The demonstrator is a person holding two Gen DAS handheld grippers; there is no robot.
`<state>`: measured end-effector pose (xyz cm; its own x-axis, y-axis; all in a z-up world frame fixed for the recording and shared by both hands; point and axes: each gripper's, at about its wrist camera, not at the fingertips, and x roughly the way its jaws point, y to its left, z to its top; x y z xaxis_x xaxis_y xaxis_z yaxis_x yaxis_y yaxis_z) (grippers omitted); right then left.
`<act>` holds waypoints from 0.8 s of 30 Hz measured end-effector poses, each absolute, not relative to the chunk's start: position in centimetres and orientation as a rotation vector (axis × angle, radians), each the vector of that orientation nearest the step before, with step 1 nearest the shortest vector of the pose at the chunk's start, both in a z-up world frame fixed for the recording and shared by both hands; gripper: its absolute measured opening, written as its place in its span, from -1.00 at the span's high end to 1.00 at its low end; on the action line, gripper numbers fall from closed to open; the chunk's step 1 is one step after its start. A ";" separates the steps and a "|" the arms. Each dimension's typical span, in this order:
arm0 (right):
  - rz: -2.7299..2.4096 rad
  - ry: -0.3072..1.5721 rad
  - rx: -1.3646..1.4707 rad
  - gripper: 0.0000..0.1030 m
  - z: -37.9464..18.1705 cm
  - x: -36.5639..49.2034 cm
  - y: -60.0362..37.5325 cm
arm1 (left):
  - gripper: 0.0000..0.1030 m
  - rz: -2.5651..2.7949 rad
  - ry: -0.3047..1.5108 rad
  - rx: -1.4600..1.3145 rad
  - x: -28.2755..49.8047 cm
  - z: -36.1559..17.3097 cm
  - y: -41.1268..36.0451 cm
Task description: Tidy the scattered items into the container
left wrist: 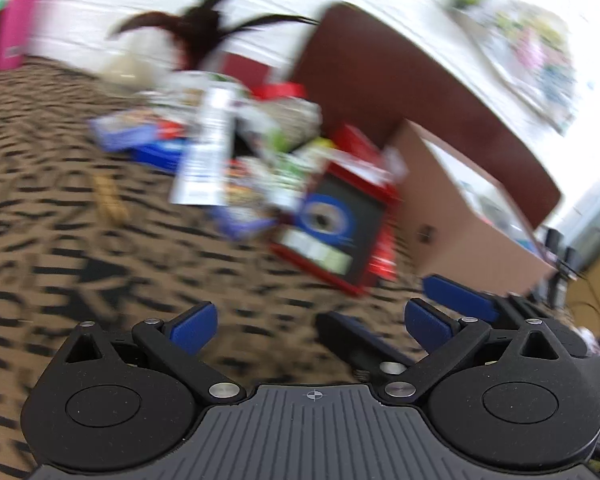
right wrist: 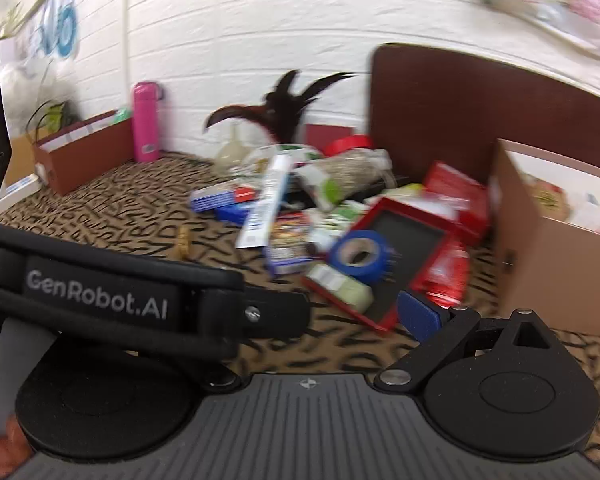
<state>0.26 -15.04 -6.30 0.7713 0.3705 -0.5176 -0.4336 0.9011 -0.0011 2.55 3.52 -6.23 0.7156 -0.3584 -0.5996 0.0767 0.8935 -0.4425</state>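
A pile of scattered items lies on the patterned cloth: a red-framed black tray [right wrist: 404,256] with a blue tape roll [right wrist: 360,255] on it, a white tube box [right wrist: 266,200], snack packets [right wrist: 288,242] and a blue box [right wrist: 220,198]. The cardboard container [right wrist: 556,232] stands to the pile's right and also shows in the left wrist view [left wrist: 460,208]. My left gripper [left wrist: 310,326] is open and empty, short of the tray [left wrist: 336,232]. My right gripper [right wrist: 328,316] is open and empty; the left gripper's body covers its left finger.
A brown chair back [right wrist: 460,108] stands behind the container. Dark feathers [right wrist: 288,108], a pink bottle [right wrist: 145,122] and a brown box [right wrist: 88,152] are by the white brick wall. A small wooden piece [right wrist: 183,242] lies left of the pile.
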 end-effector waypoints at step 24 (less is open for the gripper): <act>0.456 0.635 -0.187 -0.43 -9.9 9.1 -6.7 | -0.59 -0.100 0.749 -0.404 11.3 -10.0 12.2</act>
<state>9.12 -6.73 -9.95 0.7109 0.3521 -0.6088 -0.4645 0.8850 -0.0306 11.30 12.20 -9.96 0.7313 -0.2308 -0.6419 -0.0542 0.9184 -0.3919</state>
